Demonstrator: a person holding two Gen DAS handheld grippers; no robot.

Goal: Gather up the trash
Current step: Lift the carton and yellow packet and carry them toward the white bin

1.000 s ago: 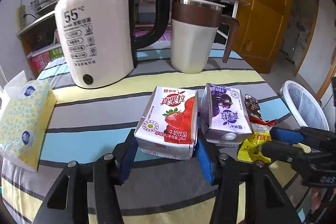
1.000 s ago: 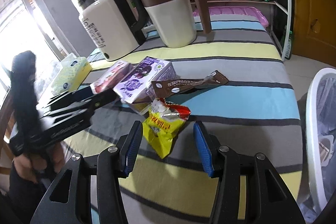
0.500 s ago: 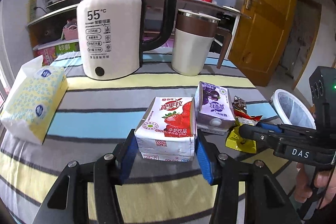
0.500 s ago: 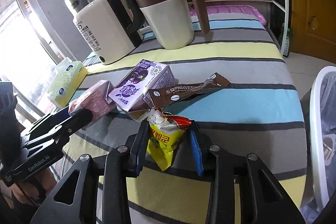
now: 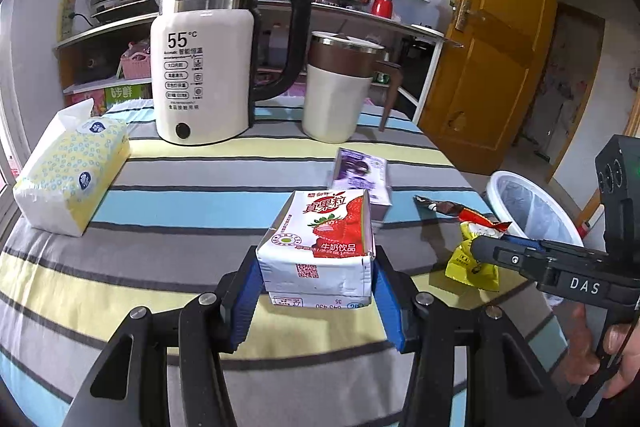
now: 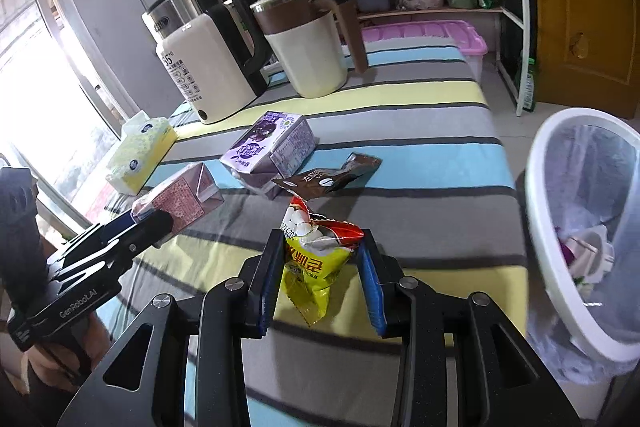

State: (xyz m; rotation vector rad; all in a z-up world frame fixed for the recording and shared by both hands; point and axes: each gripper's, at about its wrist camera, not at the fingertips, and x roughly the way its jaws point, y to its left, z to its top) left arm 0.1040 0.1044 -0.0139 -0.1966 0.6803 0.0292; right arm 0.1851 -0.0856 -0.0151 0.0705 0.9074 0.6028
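My left gripper (image 5: 316,267) is shut on a strawberry milk carton (image 5: 320,239), blue pads pressed on both its sides, and holds it just above the striped tablecloth. My right gripper (image 6: 320,247) is shut on a yellow snack bag (image 6: 312,259) with a torn red top, raised off the cloth. Each tool shows in the other's view: the left gripper (image 6: 148,223) with its carton (image 6: 180,197), and the right gripper (image 5: 492,247) with the bag (image 5: 472,263). A purple milk carton (image 6: 268,147) and a brown wrapper (image 6: 328,179) lie on the table beyond.
A white trash bin (image 6: 544,163) with a plastic liner stands off the table's right edge, some rubbish inside. At the back of the table stand a white kettle (image 5: 200,67) and a cream mug (image 5: 336,95). A yellow tissue pack (image 5: 68,175) lies at the left.
The right gripper's jaws closed on the yellow snack bag and lifted it. The left gripper drew the strawberry carton back, away from the purple carton.
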